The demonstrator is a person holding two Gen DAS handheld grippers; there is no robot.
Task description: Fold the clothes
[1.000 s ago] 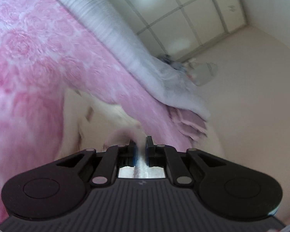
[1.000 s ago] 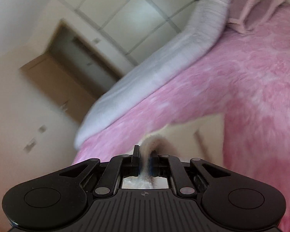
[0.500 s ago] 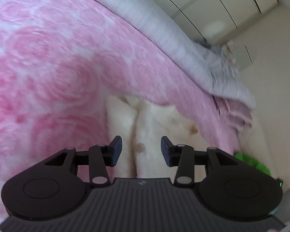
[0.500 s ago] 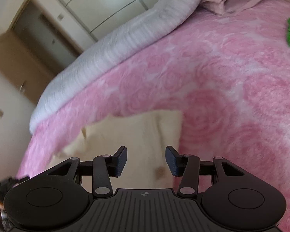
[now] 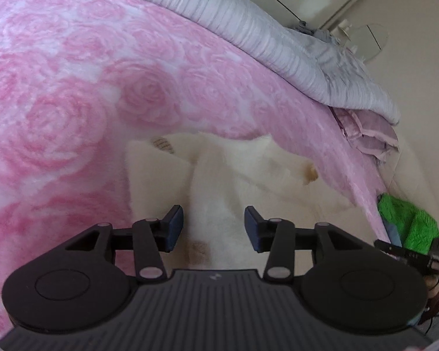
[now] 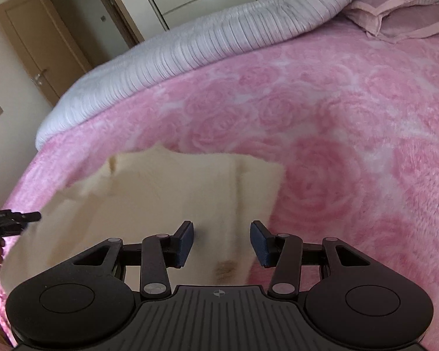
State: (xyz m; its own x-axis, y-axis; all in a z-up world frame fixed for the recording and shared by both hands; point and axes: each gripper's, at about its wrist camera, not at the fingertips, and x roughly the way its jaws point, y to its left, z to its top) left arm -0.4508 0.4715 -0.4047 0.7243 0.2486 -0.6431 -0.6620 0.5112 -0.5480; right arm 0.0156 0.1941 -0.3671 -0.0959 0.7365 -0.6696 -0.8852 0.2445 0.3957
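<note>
Cream garment (image 5: pixel 237 175), one, beneath two gaping grippers: left gripper (image 5: pixel 214 224), right gripper (image 6: pixel 221 244).

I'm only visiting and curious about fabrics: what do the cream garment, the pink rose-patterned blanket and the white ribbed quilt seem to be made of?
The cream garment looks like soft, matte fleece or plush: fuzzy edges, no sheen. The pink rose-patterned blanket seems thick plush, with embossed roses and visible pile. The white ribbed quilt looks like padded woven cloth, stitched in close ridges. The exact fibres cannot be told.

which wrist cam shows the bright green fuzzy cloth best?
Left wrist: the bright green fuzzy cloth shows at the right edge, past the pink rose blanket. Right wrist doesn't show it.
</note>
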